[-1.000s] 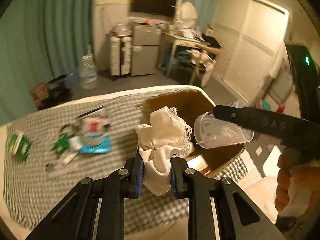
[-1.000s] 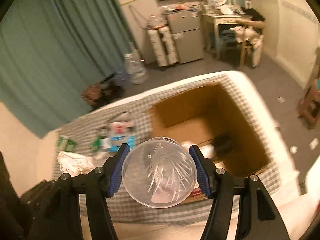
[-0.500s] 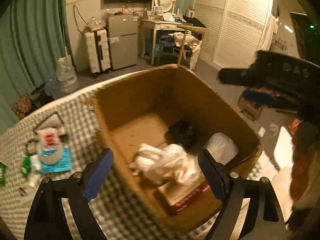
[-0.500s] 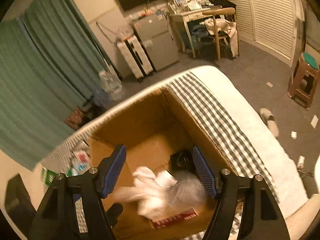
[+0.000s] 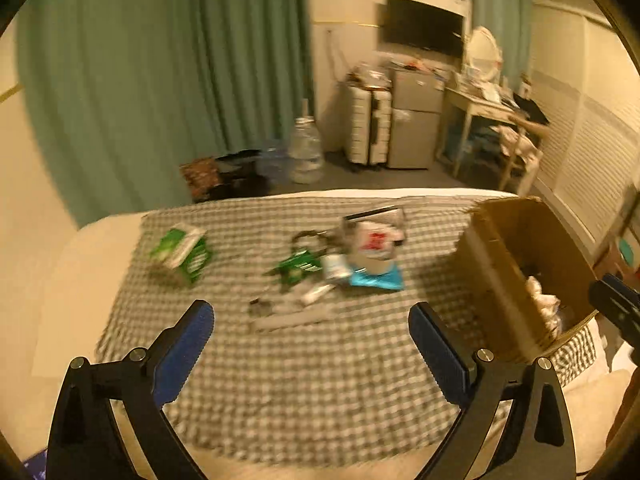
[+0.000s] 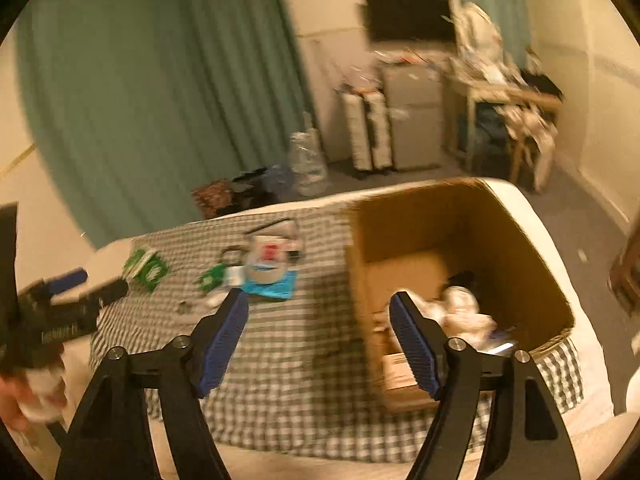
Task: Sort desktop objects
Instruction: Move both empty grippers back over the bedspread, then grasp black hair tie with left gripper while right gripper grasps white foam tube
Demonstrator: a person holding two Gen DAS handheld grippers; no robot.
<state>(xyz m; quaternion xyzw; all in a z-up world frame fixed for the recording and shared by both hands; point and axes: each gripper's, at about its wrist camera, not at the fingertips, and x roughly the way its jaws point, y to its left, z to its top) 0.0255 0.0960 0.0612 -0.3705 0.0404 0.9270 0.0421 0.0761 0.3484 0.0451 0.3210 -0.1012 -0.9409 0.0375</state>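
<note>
An open cardboard box (image 5: 512, 272) (image 6: 440, 220) stands at the right end of the checked cloth (image 5: 320, 380) (image 6: 288, 360). A crumpled white cloth (image 6: 460, 308) (image 5: 540, 296) lies inside it. A pile of small items lies mid-table: a green packet (image 5: 298, 266), a blue packet (image 5: 376, 280) (image 6: 272, 286) and a white roll with a red mark (image 5: 374, 248). A green carton (image 5: 180, 252) (image 6: 146, 266) lies further left. My left gripper (image 5: 309, 312) (image 6: 96, 284) hovers before the pile, jaws opening wide, nothing between them. My right gripper (image 6: 319, 298) hangs by the box's left wall, jaws opening, also empty.
The table's far edge drops to a floor with a water jug (image 5: 306, 152), dark bags (image 5: 236, 172), suitcases (image 5: 368, 128) and a small fridge (image 5: 416, 120). Green curtains hang behind. A desk and chair (image 5: 516, 136) stand at the right. A hand (image 6: 24, 396) holds the left gripper.
The left gripper let go of the white cloth and the right let go of the clear cup; both dropped into the box. Both grippers then swung left, jaws wider.
</note>
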